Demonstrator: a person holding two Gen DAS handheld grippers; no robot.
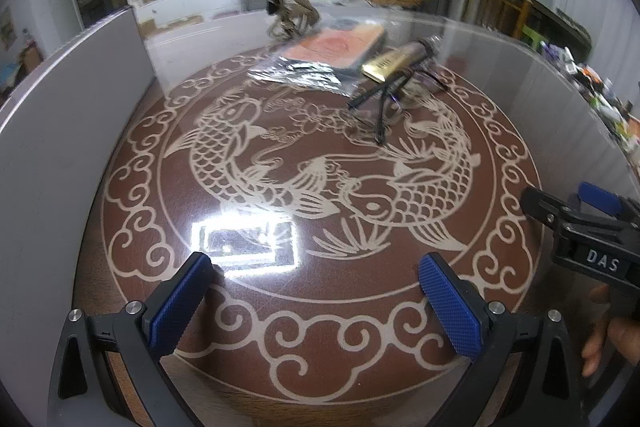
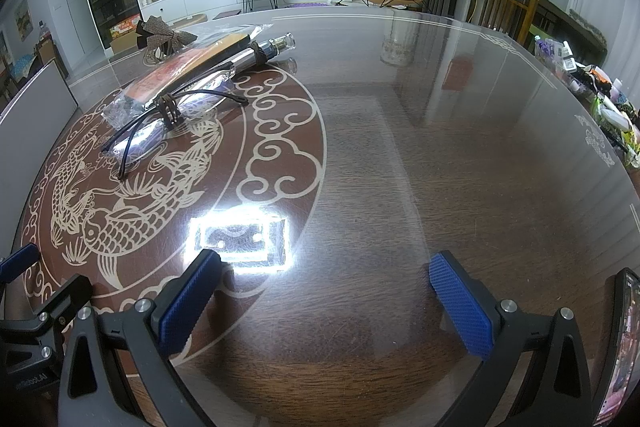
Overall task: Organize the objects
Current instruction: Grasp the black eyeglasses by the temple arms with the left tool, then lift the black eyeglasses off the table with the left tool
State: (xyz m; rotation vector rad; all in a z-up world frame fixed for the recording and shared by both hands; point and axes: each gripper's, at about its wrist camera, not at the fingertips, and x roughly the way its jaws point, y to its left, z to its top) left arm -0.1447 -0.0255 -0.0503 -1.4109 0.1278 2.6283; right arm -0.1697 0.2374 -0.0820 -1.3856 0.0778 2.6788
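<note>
Several objects lie grouped at the far side of the glass-topped table: black-framed glasses [image 1: 384, 103] [image 2: 168, 115], a gold and silver bottle [image 1: 396, 61] [image 2: 260, 53], a flat orange pack in a clear bag [image 1: 332, 49] [image 2: 180, 71] and a brown bow [image 1: 290, 11] [image 2: 162, 37]. My left gripper [image 1: 316, 307] is open and empty, low over the round fish-pattern mat [image 1: 280, 327]. My right gripper [image 2: 324, 303] is open and empty over the bare glass to the mat's right. The right gripper also shows at the right edge of the left wrist view [image 1: 584, 223].
A grey panel [image 1: 60, 131] stands along the table's left side. Small clutter lines the right rim [image 2: 600, 99]. A phone [image 2: 620, 347] shows at the lower right edge. A wooden chair [image 2: 504, 7] stands behind the table.
</note>
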